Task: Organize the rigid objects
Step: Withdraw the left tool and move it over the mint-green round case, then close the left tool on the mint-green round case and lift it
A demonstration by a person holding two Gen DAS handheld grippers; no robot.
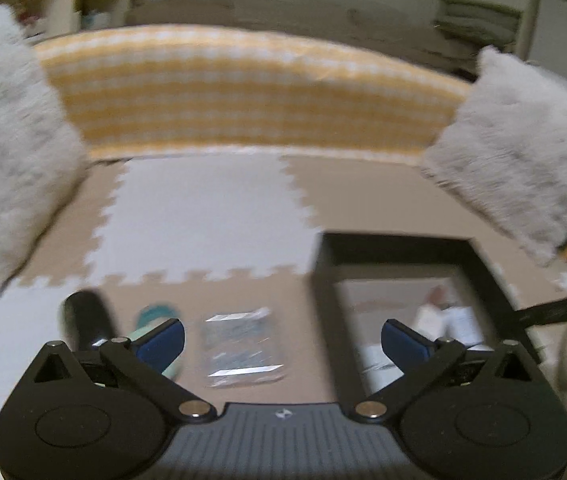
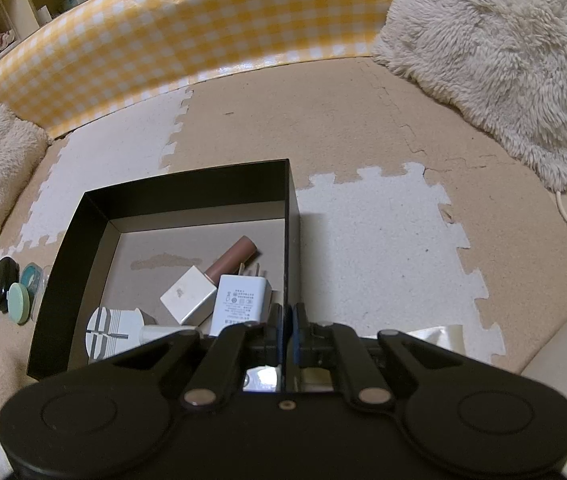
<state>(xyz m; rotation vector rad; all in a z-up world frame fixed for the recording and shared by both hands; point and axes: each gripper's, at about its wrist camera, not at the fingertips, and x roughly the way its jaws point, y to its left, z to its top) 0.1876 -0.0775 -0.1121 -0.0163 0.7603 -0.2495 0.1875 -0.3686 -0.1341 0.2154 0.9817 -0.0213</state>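
1. Left wrist: left tongs point(image 1: 282, 336) spread wide over a clear packet point(image 1: 239, 350) on the floor, box point(image 1: 325, 280) at 3 o'clock; likely picking it next.
2. Right wrist: right tongs point(image 2: 287, 316) pressed together, empty, over the box point(image 2: 187, 196) holding a charger point(image 2: 239, 300).

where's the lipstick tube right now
In the right wrist view, the brown lipstick tube lies inside the black box, toward its back right, touching the white cube beside the white charger.

Matt black cardboard box point(image 2: 95, 216), foam mat point(image 2: 363, 120)
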